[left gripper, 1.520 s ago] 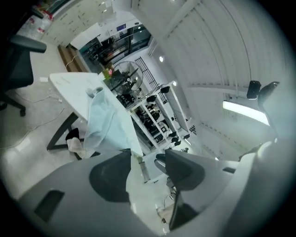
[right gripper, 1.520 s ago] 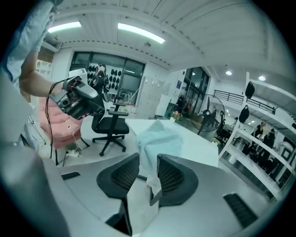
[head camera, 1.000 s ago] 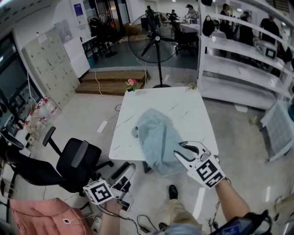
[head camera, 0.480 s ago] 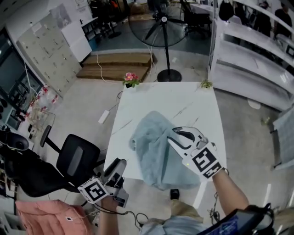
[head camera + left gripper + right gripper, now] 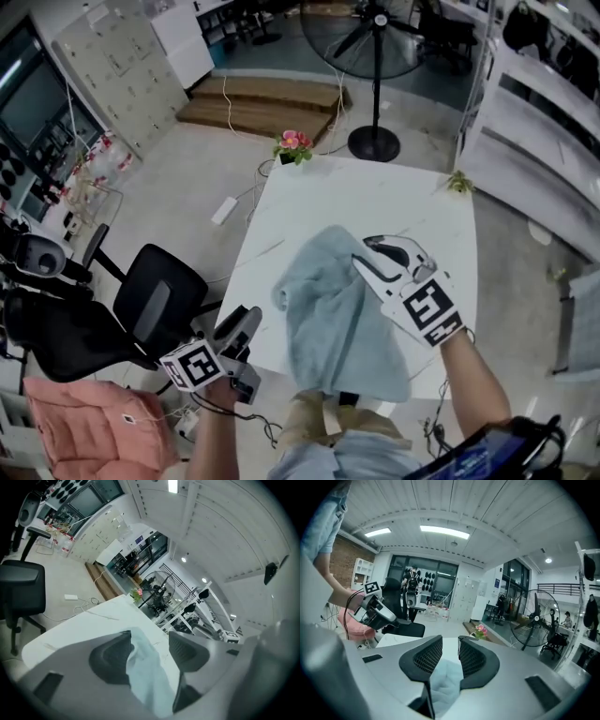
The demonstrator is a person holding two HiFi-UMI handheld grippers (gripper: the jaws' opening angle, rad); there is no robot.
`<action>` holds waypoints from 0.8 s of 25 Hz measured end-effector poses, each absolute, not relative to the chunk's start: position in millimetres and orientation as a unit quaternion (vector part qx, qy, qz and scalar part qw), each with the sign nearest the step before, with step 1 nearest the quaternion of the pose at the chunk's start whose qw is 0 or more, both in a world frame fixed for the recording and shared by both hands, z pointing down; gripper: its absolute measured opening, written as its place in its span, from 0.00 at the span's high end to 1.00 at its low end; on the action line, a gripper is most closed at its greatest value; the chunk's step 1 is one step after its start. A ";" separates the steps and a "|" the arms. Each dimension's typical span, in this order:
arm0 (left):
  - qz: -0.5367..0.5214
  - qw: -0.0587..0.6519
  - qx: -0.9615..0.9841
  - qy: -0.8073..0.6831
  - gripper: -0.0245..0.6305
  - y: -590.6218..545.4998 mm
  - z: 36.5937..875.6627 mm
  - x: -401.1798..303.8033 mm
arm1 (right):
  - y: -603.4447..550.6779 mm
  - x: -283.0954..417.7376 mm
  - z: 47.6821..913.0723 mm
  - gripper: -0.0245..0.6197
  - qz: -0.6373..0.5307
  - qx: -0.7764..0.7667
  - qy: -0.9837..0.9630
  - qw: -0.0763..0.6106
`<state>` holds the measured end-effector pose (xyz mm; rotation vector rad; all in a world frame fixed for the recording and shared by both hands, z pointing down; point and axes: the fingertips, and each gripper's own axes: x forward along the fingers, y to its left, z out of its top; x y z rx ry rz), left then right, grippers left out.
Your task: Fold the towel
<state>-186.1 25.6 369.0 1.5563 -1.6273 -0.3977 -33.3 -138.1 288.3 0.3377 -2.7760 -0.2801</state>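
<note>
A light blue towel (image 5: 337,319) lies crumpled on the white table (image 5: 375,202), its near end hanging over the front edge. My right gripper (image 5: 364,251) hovers over the towel's far right part. Its jaws stand a little apart, with the towel (image 5: 445,677) showing below the gap and bare table at the tips (image 5: 450,641). My left gripper (image 5: 242,323) is off the table's near left corner, apart from the towel. Its jaws have just been opening and nothing is between them (image 5: 150,637); the towel (image 5: 145,672) shows through the gap farther ahead.
A black office chair (image 5: 159,309) stands left of the table, a pink garment (image 5: 84,422) nearer. A flower pot (image 5: 293,142) and a small plant (image 5: 457,181) sit at the table's far corners. A standing fan (image 5: 375,37) and white shelving (image 5: 534,112) lie beyond.
My right gripper has moved from the table's front edge farther in over the towel. My left gripper has come up closer to the table's near left corner.
</note>
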 end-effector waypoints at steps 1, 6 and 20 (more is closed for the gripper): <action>-0.155 0.420 0.615 -0.649 0.57 23.5 378.5 -188.4 | -141.9 -37.2 294.8 0.78 -0.096 0.114 -0.974 0.172; -0.155 0.451 0.598 -0.644 0.57 -1.2 429.4 -207.3 | -168.3 -63.5 337.4 0.78 -0.084 0.103 -0.970 0.204; -0.009 0.520 0.625 -0.582 0.56 -52.2 519.3 -209.7 | -230.9 -114.6 458.4 0.76 -0.041 0.096 -0.942 0.319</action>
